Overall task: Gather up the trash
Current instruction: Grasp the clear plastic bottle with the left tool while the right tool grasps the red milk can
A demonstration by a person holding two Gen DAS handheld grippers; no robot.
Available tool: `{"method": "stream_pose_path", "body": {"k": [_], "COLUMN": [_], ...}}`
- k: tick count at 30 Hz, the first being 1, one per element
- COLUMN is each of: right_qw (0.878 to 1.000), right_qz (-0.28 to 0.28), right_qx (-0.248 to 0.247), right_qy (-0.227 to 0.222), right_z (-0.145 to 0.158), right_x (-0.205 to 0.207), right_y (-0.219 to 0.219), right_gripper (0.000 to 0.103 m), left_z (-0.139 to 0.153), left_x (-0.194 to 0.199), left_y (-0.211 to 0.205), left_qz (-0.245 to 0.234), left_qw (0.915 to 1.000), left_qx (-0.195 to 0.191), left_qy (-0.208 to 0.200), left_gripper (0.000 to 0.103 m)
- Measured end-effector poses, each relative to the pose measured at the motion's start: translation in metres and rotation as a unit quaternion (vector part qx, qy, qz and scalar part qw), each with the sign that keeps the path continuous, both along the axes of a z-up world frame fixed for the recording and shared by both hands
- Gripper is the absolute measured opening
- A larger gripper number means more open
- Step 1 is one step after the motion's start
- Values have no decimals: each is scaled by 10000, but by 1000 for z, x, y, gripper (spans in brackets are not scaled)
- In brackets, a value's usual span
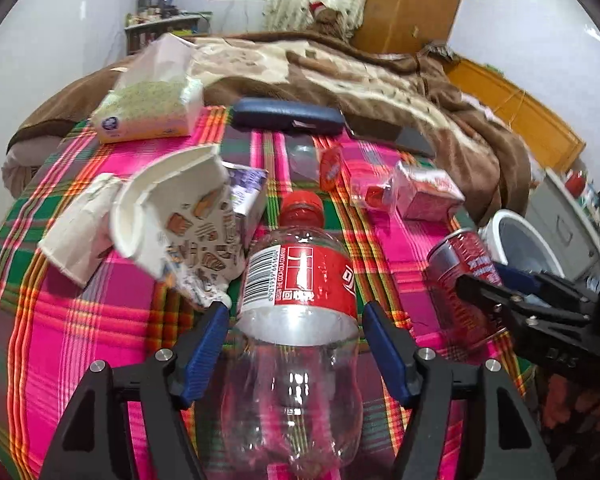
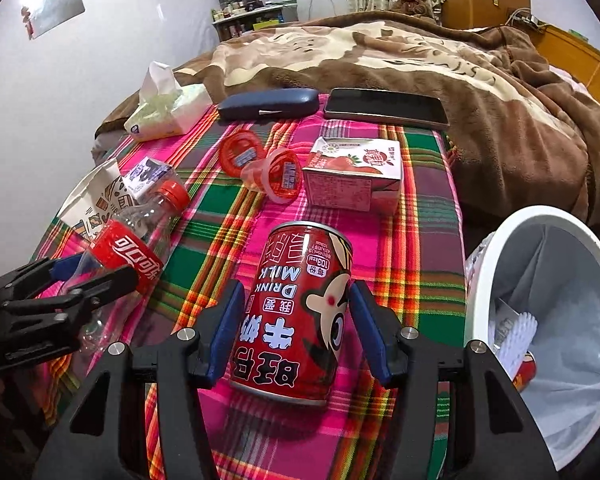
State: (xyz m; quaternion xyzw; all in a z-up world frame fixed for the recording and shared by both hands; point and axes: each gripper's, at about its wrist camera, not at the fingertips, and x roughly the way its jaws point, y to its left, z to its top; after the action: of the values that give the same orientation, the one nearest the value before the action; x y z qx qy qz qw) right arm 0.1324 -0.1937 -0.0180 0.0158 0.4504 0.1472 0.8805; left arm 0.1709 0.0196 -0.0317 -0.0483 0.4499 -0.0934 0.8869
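A clear cola bottle [image 1: 300, 276] with a red label lies on the plaid cloth [image 1: 80, 320] between the blue pads of my left gripper [image 1: 296, 312]. A small gap shows on each side, so the jaws stand open around it. In the right wrist view the same bottle [image 2: 128, 252] sits inside the left gripper [image 2: 84, 276]. My right gripper [image 2: 296, 292] is shut on a red milk drink can [image 2: 292, 328], both pads pressing its sides. The can [image 1: 464, 268] and right gripper [image 1: 480, 288] also appear at the right of the left wrist view.
A white bin [image 2: 540, 220] with a grey liner stands beside the bed at the right. A crumpled paper cup [image 1: 172, 220], a strawberry juice box [image 2: 352, 176], jelly cups [image 2: 280, 172] and a small purple carton [image 2: 148, 172] lie about. Behind them are a tissue pack [image 2: 168, 112], glasses case [image 2: 268, 106] and phone [image 2: 384, 106].
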Motion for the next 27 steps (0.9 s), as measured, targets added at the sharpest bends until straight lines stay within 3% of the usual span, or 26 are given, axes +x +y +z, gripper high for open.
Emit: {"method": "stream_pose_path", "body": {"k": [3, 6, 8, 15, 27], "right_qw": [10000, 10000, 10000, 9998, 9991], "right_qz": [-17, -11, 0, -32, -209], "right_qx": [26, 33, 18, -85, 181], "right_qy": [6, -5, -25, -162, -335], "right_z": [0, -1, -1, 0, 10], "right_x": [0, -1, -1, -6, -19], "right_y": [-1, -2, -1, 1, -18], "right_gripper": [56, 56, 56, 56, 56], "left_z": [-6, -8, -9, -7, 16], "left_x": [5, 4, 3, -1, -21], "left_y": [-3, -4, -4, -4, -14], "left_qz": [-21, -10, -14, -12, -72], "left_qw": [9999, 9999, 9999, 9999, 9995], "left_qx": [60, -8, -62, -74, -188], "left_qy": [137, 113, 106, 71, -230], "left_gripper": [69, 68, 62, 62, 62]}}
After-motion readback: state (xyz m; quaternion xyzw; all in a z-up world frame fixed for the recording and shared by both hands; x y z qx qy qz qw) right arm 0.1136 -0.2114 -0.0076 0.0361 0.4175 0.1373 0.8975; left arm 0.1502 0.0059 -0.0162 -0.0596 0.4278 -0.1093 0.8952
